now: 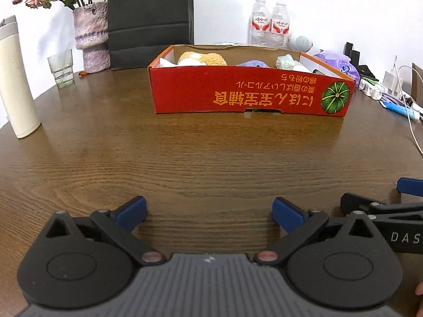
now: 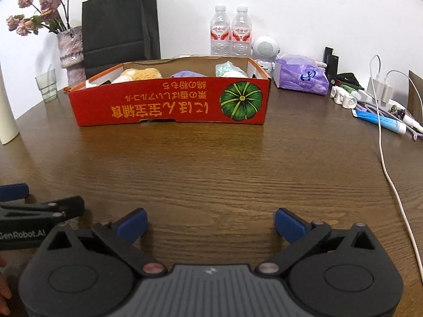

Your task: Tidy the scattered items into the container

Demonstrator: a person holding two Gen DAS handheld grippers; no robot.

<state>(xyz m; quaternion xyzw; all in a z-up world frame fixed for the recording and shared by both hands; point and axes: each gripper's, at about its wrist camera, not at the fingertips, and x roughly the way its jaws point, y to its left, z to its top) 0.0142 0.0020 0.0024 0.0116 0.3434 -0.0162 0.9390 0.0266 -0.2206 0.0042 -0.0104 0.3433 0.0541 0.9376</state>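
Note:
A red cardboard box (image 1: 238, 95) with a green pumpkin print stands on the brown wooden table, also in the right wrist view (image 2: 169, 105). Inside it lie a fluffy yellow plush (image 1: 202, 58), a purple item (image 1: 253, 64) and a pale green bundle (image 1: 286, 62); the same plush (image 2: 141, 74), purple item (image 2: 189, 74) and green bundle (image 2: 228, 69) show in the right wrist view. My left gripper (image 1: 208, 212) is open and empty, low over the table well in front of the box. My right gripper (image 2: 210, 224) is open and empty beside it.
At the back stand a black paper bag (image 1: 150, 21), a flower vase (image 1: 91, 37), a glass (image 1: 61, 68), two water bottles (image 1: 269, 23) and a white tumbler (image 1: 15, 79). On the right lie a purple tissue pack (image 2: 301, 75), a white cable (image 2: 388, 174), tubes and chargers.

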